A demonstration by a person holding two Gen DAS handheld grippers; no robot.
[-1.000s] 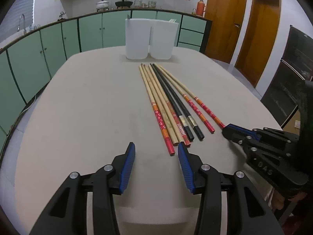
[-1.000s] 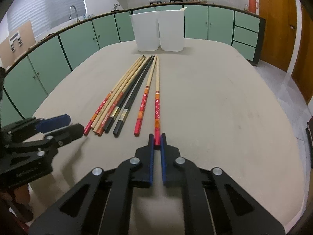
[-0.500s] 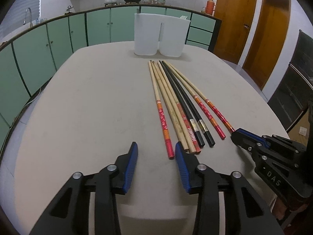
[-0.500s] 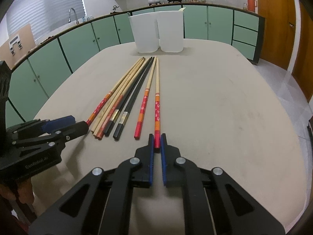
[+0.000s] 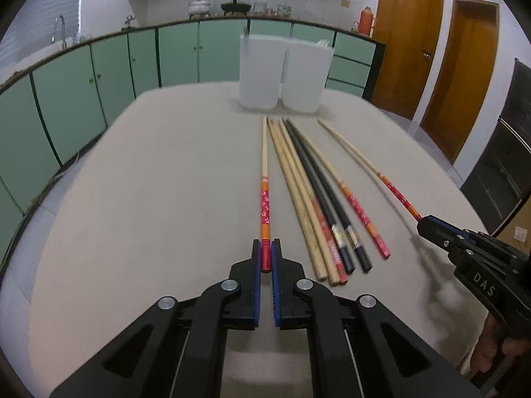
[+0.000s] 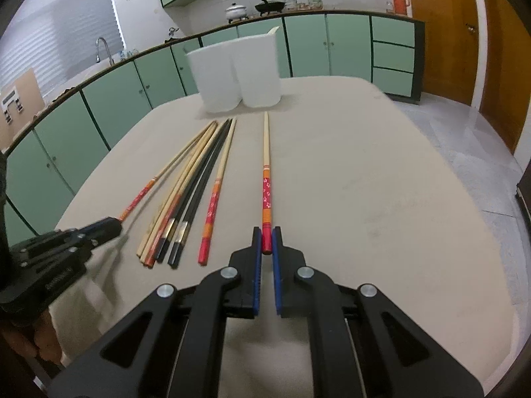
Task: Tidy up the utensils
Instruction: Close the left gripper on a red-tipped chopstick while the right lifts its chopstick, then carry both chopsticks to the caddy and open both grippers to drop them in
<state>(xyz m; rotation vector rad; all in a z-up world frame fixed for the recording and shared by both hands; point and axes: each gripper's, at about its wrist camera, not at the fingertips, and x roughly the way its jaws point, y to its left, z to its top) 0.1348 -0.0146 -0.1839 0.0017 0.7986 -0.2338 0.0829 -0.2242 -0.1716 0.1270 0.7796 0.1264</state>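
both end chopsticks now sit apart from the bundle on the tabletop (image 5: 139, 199), whose white holders (image 5: 285, 73) wait at the far edge. left tongs (image 5: 266, 258) have just closed on a red-handled chopstick (image 5: 265, 199); right tongs (image 6: 266, 243) pinch its twin (image 6: 266, 182). judged next: lift both level, keep the pinch firm, then tip them tips-first into one holder.

On the table (image 5: 139, 199), two containers (image 5: 285, 73) stand side by side at twelve o'clock, touching. Before them lies a bundle of chopsticks (image 5: 315, 199), pointing toward the containers. One chopstick (image 5: 264, 179) lies at its nine o'clock, another chopstick (image 5: 365, 162) at three o'clock. Cabinets (image 5: 99, 76) run behind.
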